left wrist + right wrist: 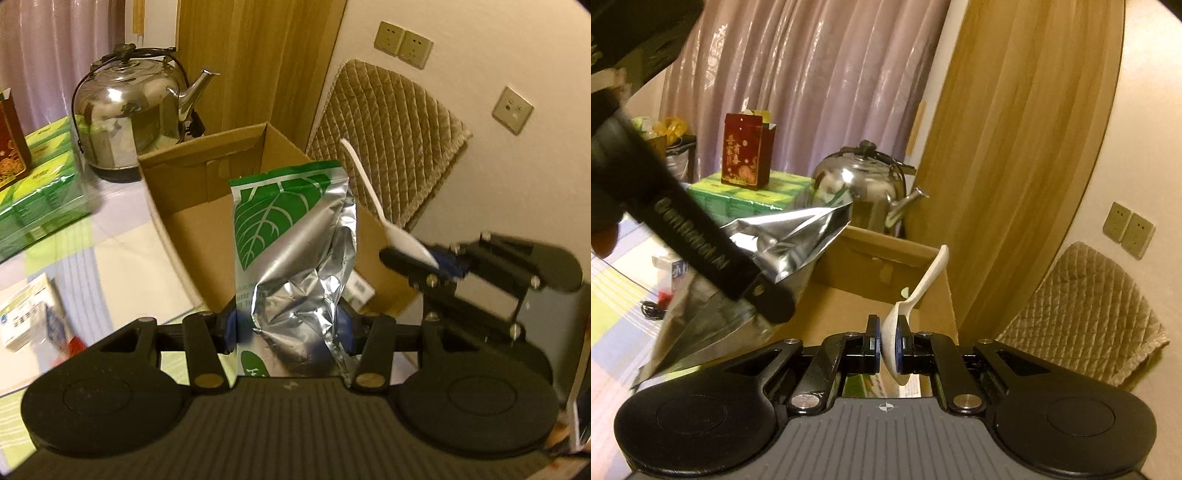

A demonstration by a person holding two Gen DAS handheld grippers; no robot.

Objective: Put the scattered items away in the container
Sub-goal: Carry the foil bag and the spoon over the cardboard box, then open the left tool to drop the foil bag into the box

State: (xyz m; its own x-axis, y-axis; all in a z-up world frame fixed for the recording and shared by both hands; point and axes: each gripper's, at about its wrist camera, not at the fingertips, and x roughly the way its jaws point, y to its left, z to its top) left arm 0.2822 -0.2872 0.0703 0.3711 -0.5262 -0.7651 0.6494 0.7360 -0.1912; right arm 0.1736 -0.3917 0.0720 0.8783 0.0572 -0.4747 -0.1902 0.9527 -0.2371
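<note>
Above the cardboard box (207, 192), at 12 o'clock in both wrist views, two held items converge. Left gripper (288, 328): jaws part-way closed, blue pads pinching the crumpled lower part of a silver foil pouch (295, 236) with a green leaf print; the pouch stands upright, its top edge overlapping the box's near rim. Right gripper (888, 347): jaws pressed together on the bowl of a white plastic spoon (916, 291), whose handle tilts up toward 1 o'clock over the box's right wall.

Edges and room: the box is open-topped, with its flaps folded down inside; the interior seen past the pouch is mostly bare cardboard, with a small white item (360, 288) against the right wall at 4 o'clock of the pouch. In the left view the right gripper sits at 3 o'clock, close beside the pouch but apart from it.

Surroundings: a steel kettle (129, 107) stands just behind the box at 10 o'clock; stacked green cartons (40, 184) and a red gift bag (746, 151) lie farther toward 9 o'clock; a white medicine box (29, 314) rests on the patterned tablecloth (122, 251) at 8 o'clock. A quilted cushion (388, 147) leans on the wall at 2 o'clock, beneath wall sockets (402, 44).
</note>
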